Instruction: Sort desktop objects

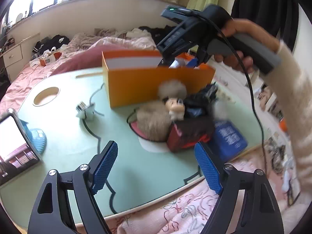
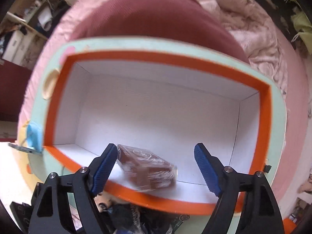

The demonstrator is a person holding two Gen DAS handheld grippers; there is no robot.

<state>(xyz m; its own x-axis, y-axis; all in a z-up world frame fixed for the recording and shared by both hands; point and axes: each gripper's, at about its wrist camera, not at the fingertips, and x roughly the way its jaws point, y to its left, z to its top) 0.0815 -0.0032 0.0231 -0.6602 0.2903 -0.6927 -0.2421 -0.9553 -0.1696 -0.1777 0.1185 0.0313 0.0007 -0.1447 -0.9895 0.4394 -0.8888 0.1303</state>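
An orange box [image 1: 156,83] with a white inside stands on the pale green table [image 1: 64,140]. A person's hand holds my right gripper [image 1: 179,64] tips-down over the box's right end. In the right wrist view, that gripper [image 2: 156,152] is open above the box [image 2: 265,117]. A blurred brown wrapped packet [image 2: 146,169] lies on the box floor below the fingers, and the pads do not press on it. My left gripper [image 1: 157,165] is open and empty over the near table. It faces a pile holding a furry pompom [image 1: 154,122], a doll head [image 1: 175,107], a red-black box [image 1: 187,136] and a blue packet [image 1: 230,138].
A phone [image 1: 15,146] leans at the table's left edge beside a blue ribbed object [image 1: 38,138]. A small grey item [image 1: 85,110] lies left of the orange box, and a round hole [image 1: 45,95] is cut in the tabletop. Pink bedding [image 1: 175,214] surrounds the table.
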